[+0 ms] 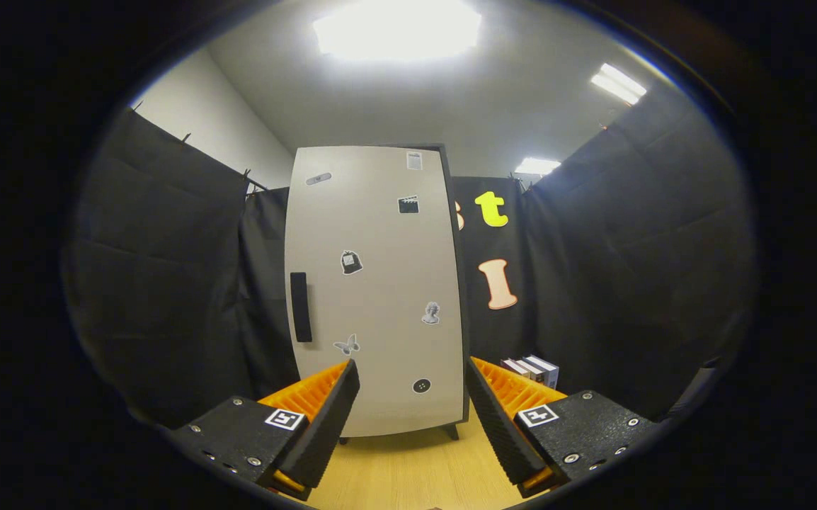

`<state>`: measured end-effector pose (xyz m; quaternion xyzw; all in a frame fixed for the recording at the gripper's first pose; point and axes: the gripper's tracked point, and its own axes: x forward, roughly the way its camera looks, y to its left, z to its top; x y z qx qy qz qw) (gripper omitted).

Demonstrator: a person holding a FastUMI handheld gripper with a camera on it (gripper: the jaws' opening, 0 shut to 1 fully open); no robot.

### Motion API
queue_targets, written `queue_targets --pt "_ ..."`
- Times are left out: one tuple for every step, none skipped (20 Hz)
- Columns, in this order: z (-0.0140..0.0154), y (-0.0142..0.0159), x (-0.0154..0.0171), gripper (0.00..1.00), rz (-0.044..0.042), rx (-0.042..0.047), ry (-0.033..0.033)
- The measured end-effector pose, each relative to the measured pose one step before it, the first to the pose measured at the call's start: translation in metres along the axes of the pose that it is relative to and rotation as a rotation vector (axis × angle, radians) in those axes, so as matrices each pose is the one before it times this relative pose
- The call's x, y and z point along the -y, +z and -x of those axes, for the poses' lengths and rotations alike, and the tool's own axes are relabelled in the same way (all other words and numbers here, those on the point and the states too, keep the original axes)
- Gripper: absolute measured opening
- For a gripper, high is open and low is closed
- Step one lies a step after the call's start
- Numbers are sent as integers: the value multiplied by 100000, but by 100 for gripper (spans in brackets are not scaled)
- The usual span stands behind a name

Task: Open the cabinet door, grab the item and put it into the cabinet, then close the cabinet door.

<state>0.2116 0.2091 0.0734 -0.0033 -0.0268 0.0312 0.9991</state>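
One door stands between you and every later step: the cabinet door (376,290) sits closed in the middle of the frame, a tall pale panel dotted with small stickers, with its dark vertical handle (300,307) on the left edge, left of centre. The gripper (412,386) has its fingers spread wide with nothing between them, and the door's lower part shows through the gap, well beyond the tips.

Your likeliest trouble is the handle. It lies to the left of where the fingers point, so a straight push forward would put you on the flat panel rather than on the grip. The handle looks slim and shallow, and a poor bite could slip off as you pull.

The cabinet stands on short legs (451,431) on the wooden floor (415,467), so a hard or off-line tug might shift or rock it. The door likely hinges on the right, and its swing may come towards you, so you may need to step aside.

At the lower right, beside the cabinet, sits a stack of books (532,368), probably the item to stow; a careless sweep could knock it.
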Motion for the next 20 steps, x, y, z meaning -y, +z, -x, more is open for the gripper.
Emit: queue_targets --pt "-26 75 70 93 -152 135 -242" --pt "-113 27 36 93 -115 182 -262" --pt "-129 -2 -85 93 -290 -19 18" --pt "-98 1 -170 93 -396 -62 331" --pt "11 24 -173 93 -59 -282 493" --pt "-83 19 -82 93 94 37 138" --pt "-105 -12 -132 94 360 -285 360" --pt "-128 -323 -170 93 547 -977 438" --pt "-22 -242 -123 93 502 -889 376" --pt "36 -94 -194 93 379 -277 357" --pt "-65 16 -136 93 337 -152 237" --pt "27 -26 -184 93 247 81 189" --pt "-7 76 -140 93 190 152 272" --pt "61 48 -170 93 157 294 279" --pt "-40 142 -89 93 271 470 185" --pt "20 58 -44 93 417 256 -51" --pt "11 131 -51 93 315 518 19" --pt "-148 174 -124 93 133 759 -30" --pt "-20 186 -76 93 -29 523 154" --pt "-41 63 -119 93 -210 369 189"
